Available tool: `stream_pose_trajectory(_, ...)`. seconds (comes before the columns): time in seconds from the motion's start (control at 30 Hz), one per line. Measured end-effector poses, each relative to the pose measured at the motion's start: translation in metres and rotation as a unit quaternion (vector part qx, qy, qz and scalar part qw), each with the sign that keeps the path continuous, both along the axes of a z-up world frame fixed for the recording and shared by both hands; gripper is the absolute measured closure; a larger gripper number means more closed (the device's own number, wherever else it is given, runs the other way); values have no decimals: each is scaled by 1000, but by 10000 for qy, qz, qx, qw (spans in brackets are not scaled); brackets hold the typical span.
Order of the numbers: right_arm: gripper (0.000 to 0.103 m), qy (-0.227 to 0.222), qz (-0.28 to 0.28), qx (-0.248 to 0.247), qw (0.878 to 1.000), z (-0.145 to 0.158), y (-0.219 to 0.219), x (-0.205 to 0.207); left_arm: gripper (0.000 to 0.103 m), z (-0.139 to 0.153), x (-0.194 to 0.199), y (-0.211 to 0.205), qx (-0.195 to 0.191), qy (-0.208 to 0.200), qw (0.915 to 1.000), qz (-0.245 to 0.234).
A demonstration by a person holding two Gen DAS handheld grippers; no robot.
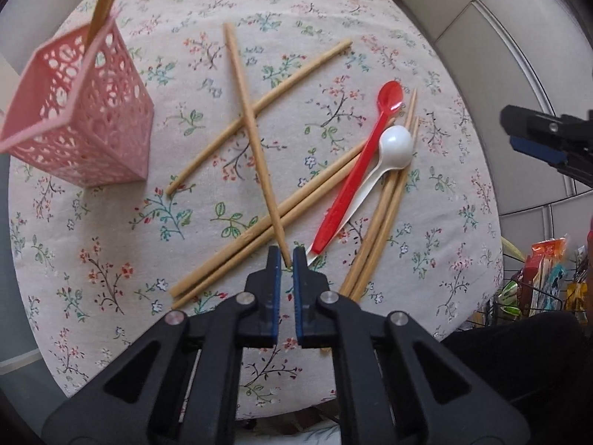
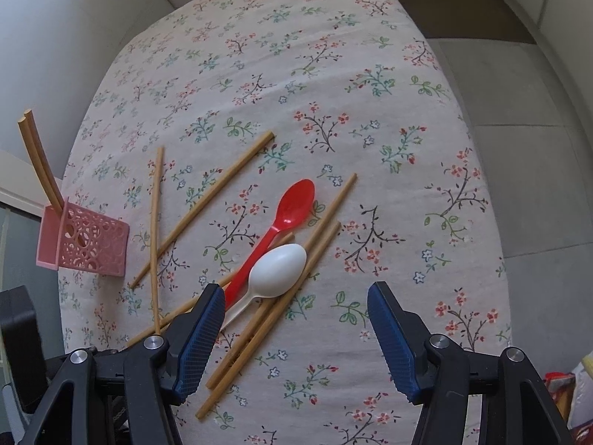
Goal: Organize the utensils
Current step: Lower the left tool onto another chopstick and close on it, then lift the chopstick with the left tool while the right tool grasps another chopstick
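1. A round table (image 2: 463, 193) is being covered by a pale floral tablecloth (image 2: 296, 55).
2. The floor (image 2: 519, 104) to the right is being shown as large grey tiles, with a darker strip at the far side.
3. A plain pale wall (image 2: 74, 18) is being seen at the far left.
4. Colourful packets (image 1: 548, 278) are being kept in a wire rack at the near right.
5. Soft daylight is being cast across the cloth.

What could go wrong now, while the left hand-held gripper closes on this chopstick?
The left hand-held gripper pinches only the chopstick tip, so it may pivot or slip. That chopstick crosses others, so lifting could drag them. Two chopsticks lean in the pink holder, so another insertion might tip it.
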State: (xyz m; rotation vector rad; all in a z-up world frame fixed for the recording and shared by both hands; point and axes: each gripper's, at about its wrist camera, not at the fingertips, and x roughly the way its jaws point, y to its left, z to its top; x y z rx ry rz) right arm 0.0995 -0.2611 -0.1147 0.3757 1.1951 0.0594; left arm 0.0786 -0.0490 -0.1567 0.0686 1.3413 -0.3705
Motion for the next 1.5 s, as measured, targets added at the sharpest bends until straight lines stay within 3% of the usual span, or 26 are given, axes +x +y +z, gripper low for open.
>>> stream_pose_trajectory(0.2,34,-60,-114,80,9999,4,-7,2,98,58,-7,-6,-557,-869,9934,-493)
stream_pose_trajectory(0.43,34,-12,-292,144,9995,0,-20,4,98,67,7,-13,-197,-1352,9888,-607)
stream_pose_trajectory(0.53,34,-52,-365,171,9992,3,-28,4,98,93,-2,-15,-65,-1972,9779,-686)
stream_pose_trajectory(0.7,34,-172,-431,196,9987,9,-32,5,98,137,-13,-4,-84,-2980,9528,-577)
stream_pose_trajectory(0.87,34,-145,-456,236,9986,2,-31,12,98,155,-14,8,-222,-3512,9352,-396)
stream_pose_trajectory(1.03,34,-161,-526,450,9975,-8,-28,30,98,167,-12,18,-475,-3802,9235,-175)
stream_pose_trajectory(1.2,38,-47,-497,682,9964,-25,-11,60,98,171,-12,26,-649,-3912,9180,-49)
stream_pose_trajectory(1.37,58,255,-447,754,9958,-50,13,97,98,174,-11,37,-791,-3945,9155,68)
stream_pose_trajectory(1.5,67,462,-550,723,9948,-68,23,120,98,174,-10,45,-881,-3908,9162,115)
